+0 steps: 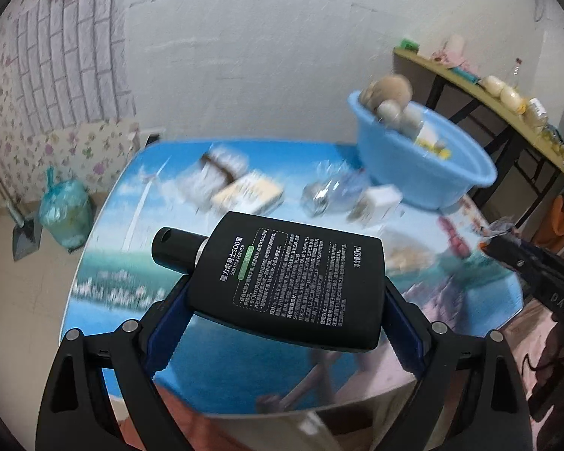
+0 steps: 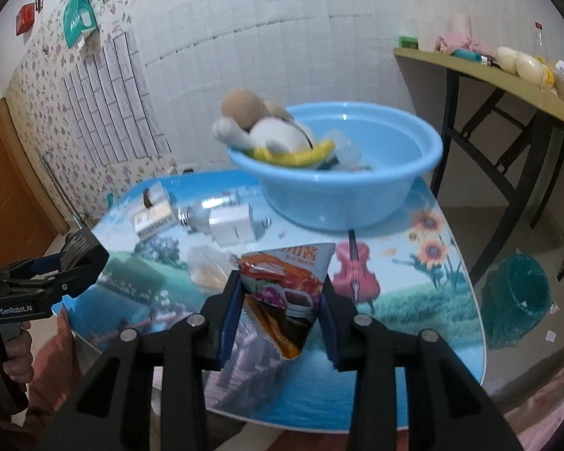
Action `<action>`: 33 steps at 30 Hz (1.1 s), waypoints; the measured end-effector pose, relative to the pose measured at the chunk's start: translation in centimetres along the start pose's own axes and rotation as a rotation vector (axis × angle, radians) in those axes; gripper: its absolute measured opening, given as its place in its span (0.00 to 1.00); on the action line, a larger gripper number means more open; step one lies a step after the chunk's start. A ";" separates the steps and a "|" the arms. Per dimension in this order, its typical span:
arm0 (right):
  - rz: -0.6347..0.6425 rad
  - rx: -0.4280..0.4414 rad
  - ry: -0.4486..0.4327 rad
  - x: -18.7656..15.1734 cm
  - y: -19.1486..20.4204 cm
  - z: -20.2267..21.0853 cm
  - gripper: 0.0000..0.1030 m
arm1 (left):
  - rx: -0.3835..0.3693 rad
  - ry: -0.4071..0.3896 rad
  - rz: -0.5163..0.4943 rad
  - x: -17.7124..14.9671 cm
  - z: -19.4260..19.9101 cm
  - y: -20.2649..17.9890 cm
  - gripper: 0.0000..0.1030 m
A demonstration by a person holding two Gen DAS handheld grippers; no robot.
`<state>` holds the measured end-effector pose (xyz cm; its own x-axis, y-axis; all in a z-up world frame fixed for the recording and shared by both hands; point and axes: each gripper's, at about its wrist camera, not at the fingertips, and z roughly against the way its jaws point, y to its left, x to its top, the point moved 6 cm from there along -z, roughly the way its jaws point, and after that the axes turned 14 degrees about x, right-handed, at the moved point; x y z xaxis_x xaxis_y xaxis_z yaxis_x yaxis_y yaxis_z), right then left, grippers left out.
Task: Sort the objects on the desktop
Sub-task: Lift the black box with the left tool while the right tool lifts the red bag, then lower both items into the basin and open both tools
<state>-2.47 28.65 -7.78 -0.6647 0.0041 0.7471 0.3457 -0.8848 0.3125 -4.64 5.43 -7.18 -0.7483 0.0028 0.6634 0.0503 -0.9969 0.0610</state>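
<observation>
Black bottle with white print, light blue basin, seemingly red-orange printed packet

The left tongs reach forward from the bottom of the left wrist view, their two black arms spread wide and the blue-lined fingers pressed against the two sides of a flat black bottle, which they hold lifted and tilted, cap to the left. In the right wrist view the same tongs show at the left edge, with the person's hand wrapped round the grip below. The right tongs point forward too, jaws drawn in, blue pads pinching a crumpled snack packet between them. The right tongs' tip also shows at the right edge of the left wrist view.
</observation>
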 end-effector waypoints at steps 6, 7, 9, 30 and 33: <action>0.010 0.013 -0.043 2.4 -0.1 0.5 0.36 | -0.041 -0.052 -0.033 3.4 1.0 -2.6 0.90; 0.008 0.011 -0.049 2.7 -0.3 0.5 0.36 | -0.045 -0.056 -0.040 3.9 1.0 -3.0 0.90; 0.004 0.009 -0.057 3.4 -0.7 0.5 0.36 | -0.061 -0.065 -0.051 5.1 0.8 -4.1 0.90; -0.039 -0.019 -0.131 9.3 -9.1 -2.4 0.36 | -0.174 -0.127 -0.225 12.8 -1.9 -16.3 0.90; -0.042 -0.036 -0.135 9.9 -10.4 -2.8 0.36 | -0.163 -0.143 -0.263 13.2 -2.7 -18.1 0.90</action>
<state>-14.53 36.61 -5.30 -0.5821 0.1016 0.8068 0.2939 -0.8988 0.3252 -17.23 23.25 -1.53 -0.6209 0.2615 0.7390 -0.2474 -0.9599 0.1318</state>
